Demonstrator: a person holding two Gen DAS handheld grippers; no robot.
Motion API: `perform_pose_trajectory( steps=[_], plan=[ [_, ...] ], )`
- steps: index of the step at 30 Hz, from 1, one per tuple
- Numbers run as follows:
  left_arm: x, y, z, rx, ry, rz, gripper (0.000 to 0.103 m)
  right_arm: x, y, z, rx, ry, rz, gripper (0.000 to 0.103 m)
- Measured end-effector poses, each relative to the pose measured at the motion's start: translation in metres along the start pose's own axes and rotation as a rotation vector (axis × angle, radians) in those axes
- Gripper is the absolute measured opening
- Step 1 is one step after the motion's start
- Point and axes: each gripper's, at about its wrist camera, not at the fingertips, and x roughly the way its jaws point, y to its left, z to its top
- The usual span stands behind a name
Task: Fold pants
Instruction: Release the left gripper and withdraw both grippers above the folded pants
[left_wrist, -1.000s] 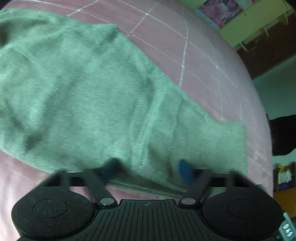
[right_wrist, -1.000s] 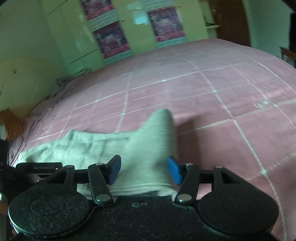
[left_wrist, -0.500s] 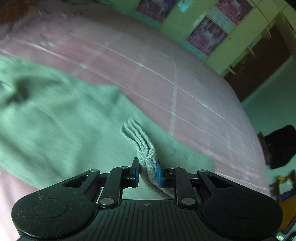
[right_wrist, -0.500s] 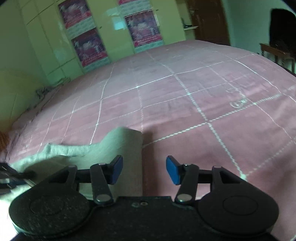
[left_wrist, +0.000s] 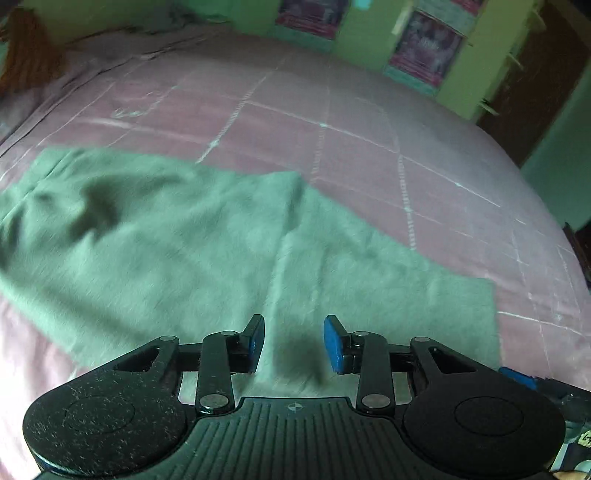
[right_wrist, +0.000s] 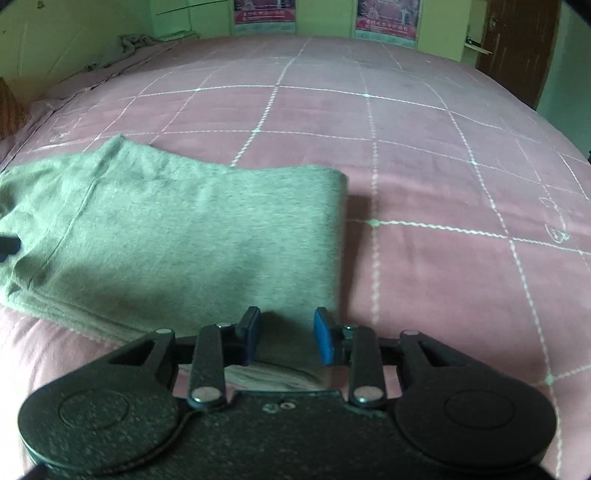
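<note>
The grey-green knit cotton pants (right_wrist: 192, 229) are seen lying flat on the pink quilted bedspread with white stitched grid lines (right_wrist: 424, 147), already doubled over, with a rounded fold edge on the right side in the right wrist view and stacked layers visible along the near edge. The step in hand is judged to be a pause between folds, with the cloth released and the next grasp being lined up. The left gripper (left_wrist: 293, 343) is held over the near part of the cloth with its blue pads moderately apart and nothing between them; whether the pads brush the fabric cannot be told. The right gripper (right_wrist: 283, 339) is likewise parted to a moderate width, empty, and poised above the near corner beside the fold edge. For a further fold, the near edge would probably need to be pinched through all its layers by both grippers, then carried across evenly so that the layers are not dragged apart.
</note>
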Motion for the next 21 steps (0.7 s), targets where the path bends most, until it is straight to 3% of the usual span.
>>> perform_pose_trajectory(
  steps=[3, 6, 14, 15, 18, 21],
  plan=[
    [0.021, -0.018, 0.007, 0.035, 0.033, 0.022, 0.035, -0.006, -0.004, 0.009, 0.076, -0.048, 0.057, 0.033],
    [0.046, -0.031, 0.010, 0.037, 0.069, 0.046, 0.035, 0.001, 0.009, 0.029, 0.053, -0.070, 0.038, 0.034],
    [0.095, -0.033, 0.022, 0.064, 0.077, 0.101, 0.035, 0.043, 0.018, 0.059, -0.001, -0.066, -0.049, 0.034],
    [0.097, -0.037, 0.022, 0.084, 0.075, 0.112, 0.035, 0.058, 0.017, 0.057, -0.016, -0.013, -0.054, 0.035],
    [0.094, -0.048, 0.018, 0.144, 0.074, 0.142, 0.035, 0.066, 0.021, 0.053, -0.048, -0.011, -0.069, 0.035],
    [0.078, -0.043, 0.008, 0.120, 0.083, 0.085, 0.035, 0.053, 0.022, 0.059, -0.040, -0.003, -0.056, 0.036]
  ],
)
